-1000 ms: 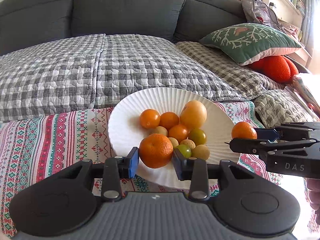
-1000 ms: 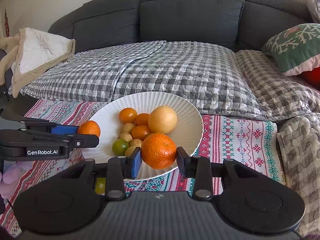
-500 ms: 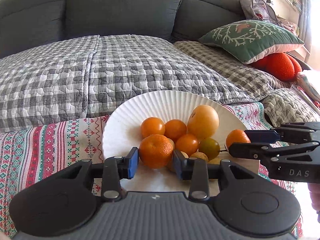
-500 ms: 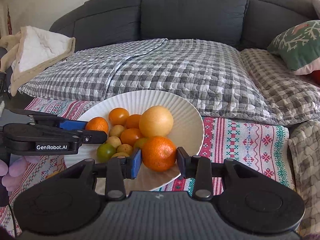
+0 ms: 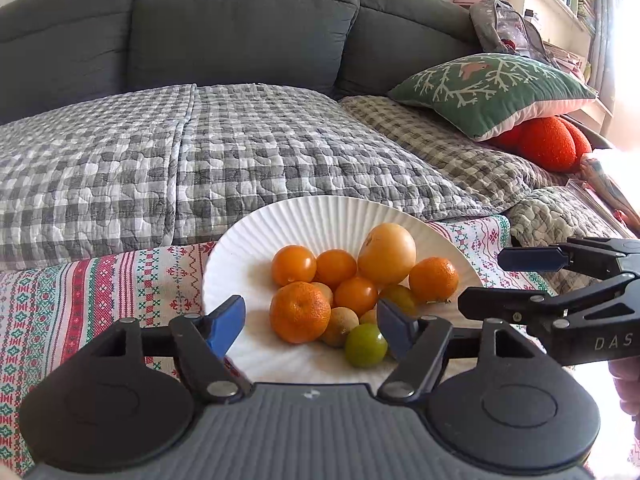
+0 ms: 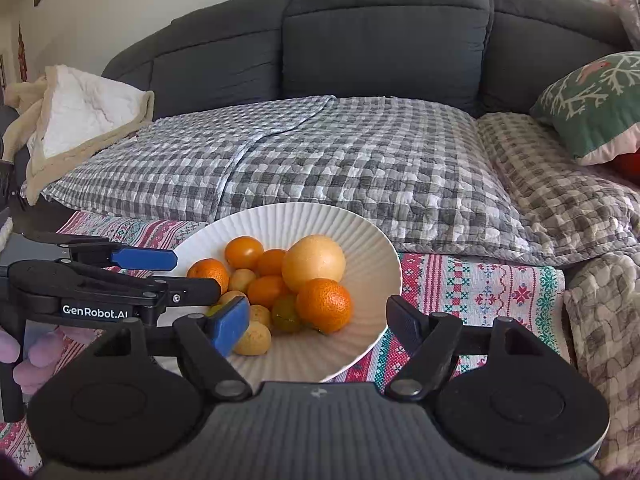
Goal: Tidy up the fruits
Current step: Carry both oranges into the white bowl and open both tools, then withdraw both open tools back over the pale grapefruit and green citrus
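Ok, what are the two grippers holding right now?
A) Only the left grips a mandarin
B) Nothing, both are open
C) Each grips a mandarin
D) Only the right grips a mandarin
B: the left gripper and right gripper both stand open, and the mandarins lie free on the white plate.

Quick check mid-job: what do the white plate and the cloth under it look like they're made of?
White plate: probably glazed ceramic; it has fine radial ribs, a soft sheen and a thick, clean rim. Moulded plastic can't be ruled out. Striped cloth: woven fabric with a matte finish, its red, green and white cross-stitch-style pattern showing thread texture.
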### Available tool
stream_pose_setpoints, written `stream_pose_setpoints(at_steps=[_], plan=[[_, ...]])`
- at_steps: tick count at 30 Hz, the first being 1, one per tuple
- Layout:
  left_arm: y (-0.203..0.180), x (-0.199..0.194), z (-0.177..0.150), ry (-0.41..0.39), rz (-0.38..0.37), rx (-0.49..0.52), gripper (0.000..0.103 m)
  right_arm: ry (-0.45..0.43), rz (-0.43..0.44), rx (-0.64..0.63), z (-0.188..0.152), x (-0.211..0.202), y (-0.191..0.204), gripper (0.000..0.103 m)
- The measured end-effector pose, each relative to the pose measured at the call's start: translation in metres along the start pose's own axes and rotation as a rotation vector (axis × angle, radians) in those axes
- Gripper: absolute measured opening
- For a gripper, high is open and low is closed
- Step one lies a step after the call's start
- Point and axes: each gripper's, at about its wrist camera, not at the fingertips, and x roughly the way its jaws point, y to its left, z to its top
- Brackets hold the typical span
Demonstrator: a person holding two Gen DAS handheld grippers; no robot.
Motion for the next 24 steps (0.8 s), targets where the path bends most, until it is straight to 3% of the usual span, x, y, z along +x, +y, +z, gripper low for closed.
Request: stream_pose_setpoints(at_steps=[3, 15, 24], plan=[[-0.003, -0.015, -0.006, 0.004, 0.017, 0.016, 0.066, 0.019, -0.006, -0.007, -0.002, -0.008, 0.000, 0.082], [-0.009, -0.073, -0.030, 0.042, 0.074, 0.020, 0.084, 0.100, -0.074, -0.025, -0.019, -0.041, 0.029, 0.093], [-0.015, -0.105, -0.047, 0.101, 0.144, -0.002, 0.087, 0.139, -0.121, -0.021, -0.031, -0.070, 0.053, 0.102]])
